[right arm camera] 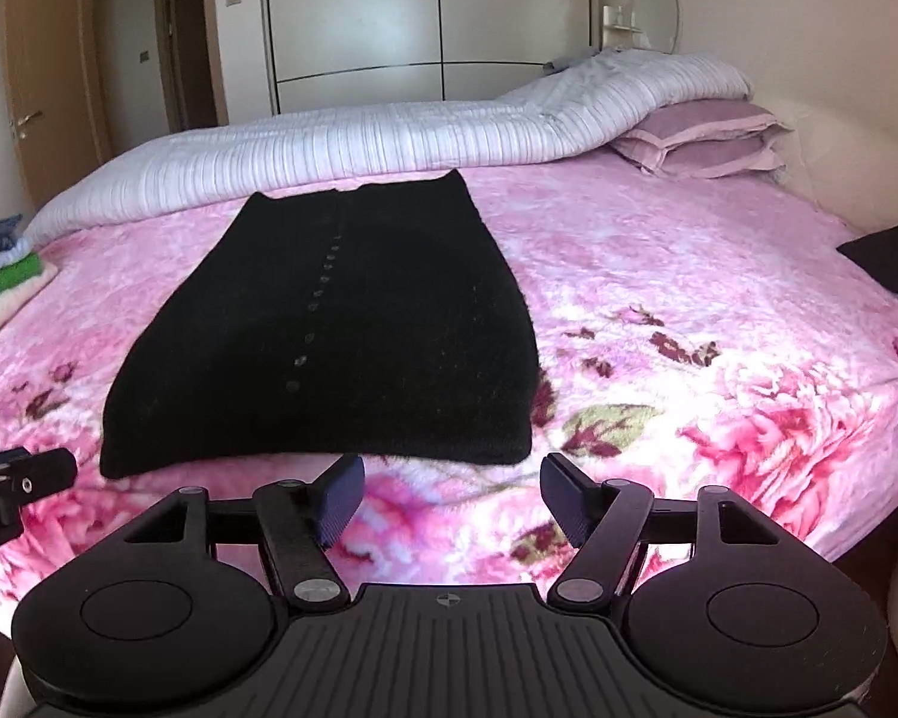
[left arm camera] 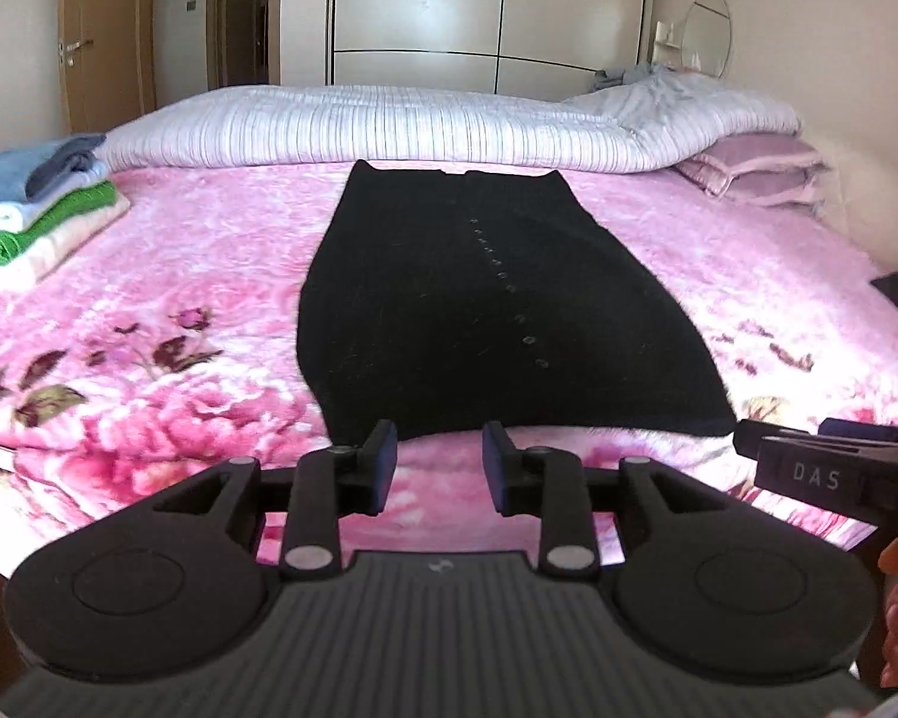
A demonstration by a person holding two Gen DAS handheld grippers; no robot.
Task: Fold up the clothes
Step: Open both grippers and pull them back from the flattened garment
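black garment (left arm camera: 497, 305) is laid flat on the pink floral blanket (left arm camera: 167, 323), a row of buttons running up its middle; a stack of folded clothes (left arm camera: 36, 203) is seen far left; left gripper (left arm camera: 440, 466) and right gripper (right arm camera: 449, 499) are held apart and empty, just short of its near hem

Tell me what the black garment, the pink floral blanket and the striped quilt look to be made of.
Black garment: probably a knit, wool-like; matte, fuzzy edges, a row of small buttons.
Pink floral blanket: likely plush synthetic fleece; thick pile with a slight sheen, printed flowers.
Striped quilt: seemingly padded woven fabric, perhaps cotton; puffy, matte, fine stripes.
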